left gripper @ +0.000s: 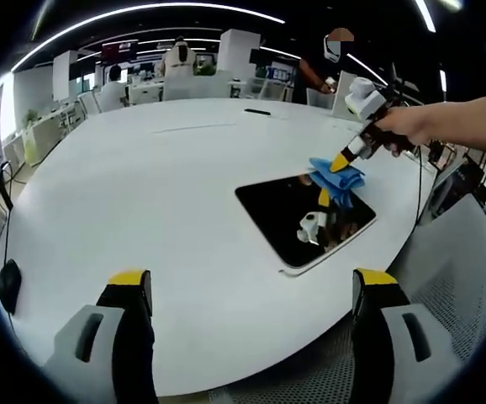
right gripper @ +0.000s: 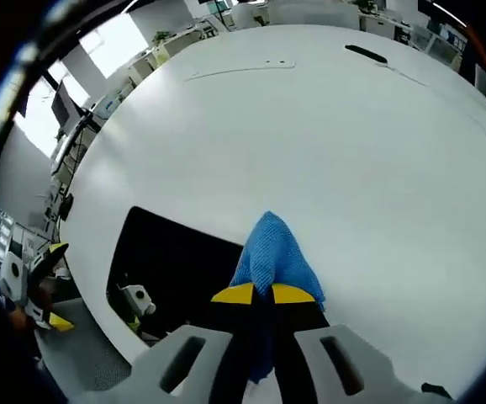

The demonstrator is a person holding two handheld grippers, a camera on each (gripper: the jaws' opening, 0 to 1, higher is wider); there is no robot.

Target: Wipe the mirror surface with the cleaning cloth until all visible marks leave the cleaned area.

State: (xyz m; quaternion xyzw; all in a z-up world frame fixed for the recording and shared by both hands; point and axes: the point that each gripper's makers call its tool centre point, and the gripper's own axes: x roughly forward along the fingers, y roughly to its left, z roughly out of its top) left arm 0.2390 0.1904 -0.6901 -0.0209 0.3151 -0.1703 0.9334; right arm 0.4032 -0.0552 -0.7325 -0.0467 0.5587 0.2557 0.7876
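White round table (left gripper: 167, 194) fills an open office, desks and seated people beyond its far edge. Near the table's closer edge lies the dark mirror (left gripper: 298, 220). Left gripper (left gripper: 251, 286) hangs released, well short of it. Right gripper (right gripper: 264, 293) clenches the blue cleaning cloth (right gripper: 272, 252) at the mirror's far corner.

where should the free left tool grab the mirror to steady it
By the near edge of the mirror, coming in from the table rim side. It lies flat on the table, and the right tool is shut on the blue cloth at its far corner.
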